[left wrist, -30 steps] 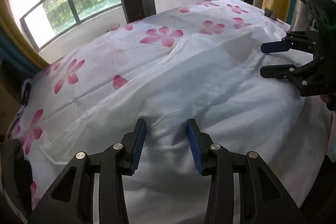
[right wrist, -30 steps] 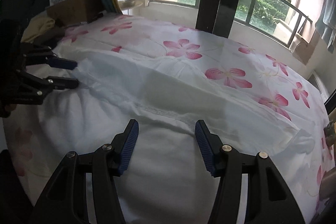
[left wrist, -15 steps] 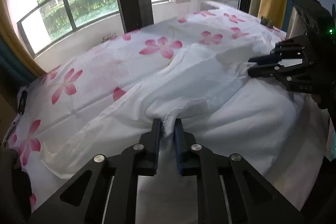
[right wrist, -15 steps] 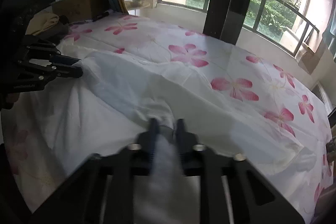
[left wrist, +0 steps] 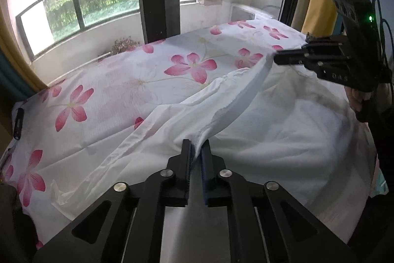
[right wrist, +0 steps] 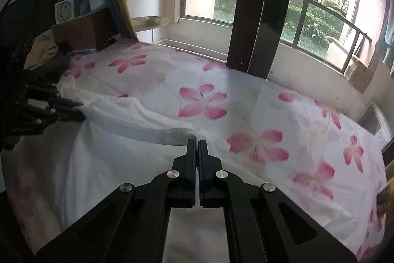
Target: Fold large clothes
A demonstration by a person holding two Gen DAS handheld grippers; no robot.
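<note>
Two grippers hold one white garment [left wrist: 283, 139] that lies across a bed covered by a white sheet with pink flowers [left wrist: 123, 90]. On the left, our left gripper [left wrist: 196, 152] has its blue-padded fingers drawn nearly together on a bunched ridge of the garment's edge; its jaws have just been opening slightly, and the cloth sits pinched between them. From there the raised hem [left wrist: 243, 102] runs in a taut band across to the right, where our right gripper [left wrist: 278, 58] grips its other end, fingers pressed fully together on the fabric. In the right wrist view we see that gripper [right wrist: 197, 144] clamped on the hem at the garment's near edge. Behind the bed stand a dark window post [right wrist: 251, 16] and a railing with greenery outside.
</note>
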